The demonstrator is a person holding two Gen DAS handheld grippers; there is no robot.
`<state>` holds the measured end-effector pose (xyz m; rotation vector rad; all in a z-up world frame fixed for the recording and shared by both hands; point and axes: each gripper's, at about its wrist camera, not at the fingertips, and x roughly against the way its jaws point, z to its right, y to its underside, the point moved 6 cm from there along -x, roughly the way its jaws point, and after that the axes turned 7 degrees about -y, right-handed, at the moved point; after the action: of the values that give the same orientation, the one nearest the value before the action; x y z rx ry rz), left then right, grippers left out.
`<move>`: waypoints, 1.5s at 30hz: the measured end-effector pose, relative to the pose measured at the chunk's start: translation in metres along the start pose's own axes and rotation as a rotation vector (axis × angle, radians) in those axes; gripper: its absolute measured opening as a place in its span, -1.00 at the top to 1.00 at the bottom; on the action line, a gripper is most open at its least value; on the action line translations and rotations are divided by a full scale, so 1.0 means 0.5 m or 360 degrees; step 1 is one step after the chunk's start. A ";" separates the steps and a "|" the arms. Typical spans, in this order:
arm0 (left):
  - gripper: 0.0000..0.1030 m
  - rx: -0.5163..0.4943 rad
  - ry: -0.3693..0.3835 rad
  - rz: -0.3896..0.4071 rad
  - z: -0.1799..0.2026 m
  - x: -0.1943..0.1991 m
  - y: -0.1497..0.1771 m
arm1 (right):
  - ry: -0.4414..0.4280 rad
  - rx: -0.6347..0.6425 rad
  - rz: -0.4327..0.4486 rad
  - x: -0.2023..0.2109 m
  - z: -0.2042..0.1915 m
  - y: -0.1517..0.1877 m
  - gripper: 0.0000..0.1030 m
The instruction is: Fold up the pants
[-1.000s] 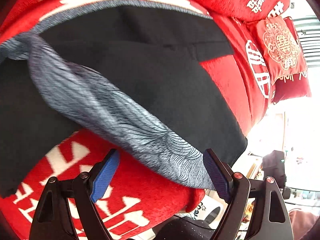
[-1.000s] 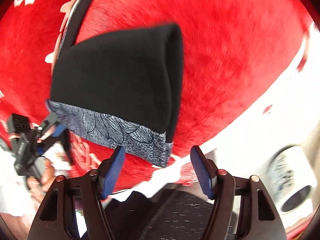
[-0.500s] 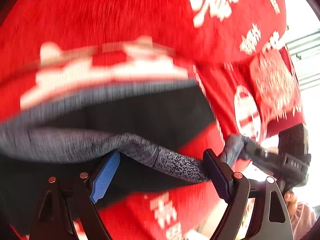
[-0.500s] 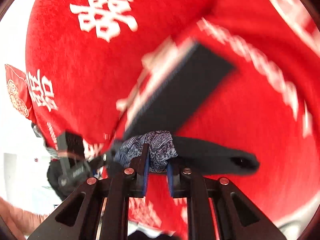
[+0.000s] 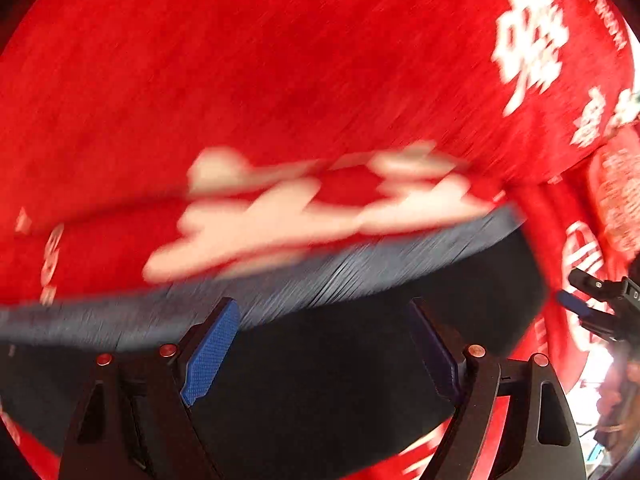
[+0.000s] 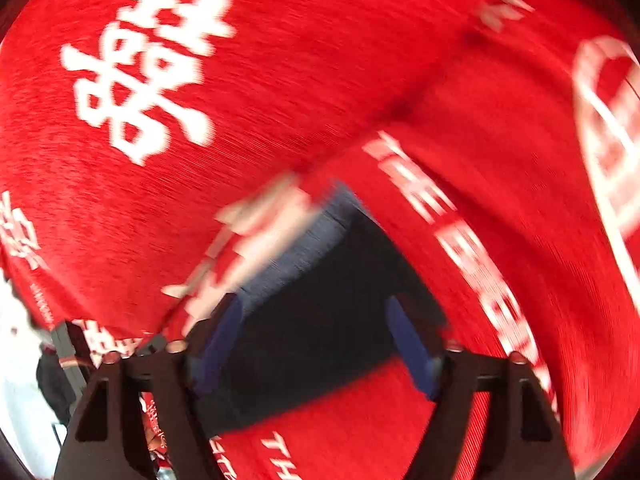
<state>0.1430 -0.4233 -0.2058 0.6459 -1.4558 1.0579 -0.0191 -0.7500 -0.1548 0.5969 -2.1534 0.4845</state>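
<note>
The black pants (image 5: 360, 344) lie on the red bed cover, with their grey patterned waistband (image 5: 320, 280) along the far edge. My left gripper (image 5: 324, 352) is open just above the black cloth, holding nothing. In the right wrist view the pants (image 6: 320, 320) show as a black patch with the grey band (image 6: 296, 256) at its far left. My right gripper (image 6: 316, 344) is open over them and empty. It also shows at the right edge of the left wrist view (image 5: 596, 308). Both views are blurred by motion.
A red bed cover with white characters (image 5: 280, 80) fills both views (image 6: 280, 60). A red cushion (image 5: 616, 200) lies at the right. The bed's edge and the room beyond show at the lower left of the right wrist view (image 6: 24, 380).
My right gripper was shut on the grey waistband half a second ago and has now let go and opened. My left gripper stayed open and moved forward over the pants, which now lie flat.
</note>
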 end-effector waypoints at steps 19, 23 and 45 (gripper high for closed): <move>-0.72 0.0071 -0.0285 -0.0194 -0.075 -0.097 0.114 | 0.0002 -0.0431 -0.0025 -0.053 0.143 0.045 0.45; -0.72 0.0055 -0.0289 -0.0245 -0.087 -0.078 0.136 | 0.0145 -0.0391 0.0037 -0.032 0.139 0.045 0.37; -0.72 0.0383 -0.0393 -0.0187 -0.730 0.067 0.327 | 0.0102 0.1081 -0.0833 -0.437 -0.568 0.465 -0.22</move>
<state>0.1663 -0.0243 -0.2401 1.0527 -1.4912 1.0986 0.1438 -0.3573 -0.1961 1.4440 -1.6448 0.9206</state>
